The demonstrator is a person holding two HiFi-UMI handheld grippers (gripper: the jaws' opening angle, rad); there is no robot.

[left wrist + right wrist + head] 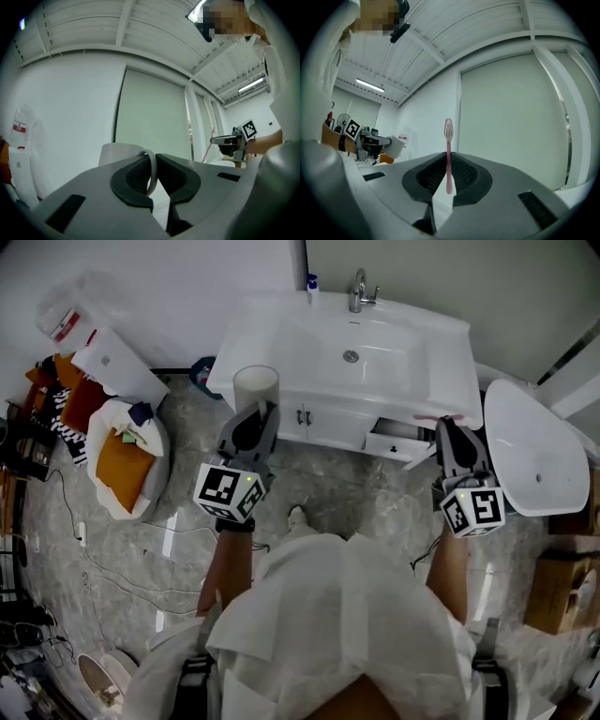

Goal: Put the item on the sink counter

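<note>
Between the two dark pads of my left claw [152,171] sits the thin loop handle of a pale cup [121,152]. The jaws are pressed together on that loop. The cup's body stands just beyond the jaw tips, upright, mouth up. From the head view, the cup is held in the air and shows against the front left corner of the white sink counter [281,329]; I cannot tell whether it is over the counter or just short of it.

My right claw [448,176] is clamped on a pink toothbrush [448,154]. The brush stands upright between the pads, bristle head at the top and well clear of the jaws, lower end poking out beneath them. In the head view this claw is level in front of the counter's right end, near a drawer [398,442] that stands slightly pulled out.

Farther out, the basin has a chrome tap [361,292] at the back and a small bottle [311,282] with a blue top beside it. A second white basin [534,446] lies off to the right, with a cardboard box [562,592] near it on the floor.
</note>
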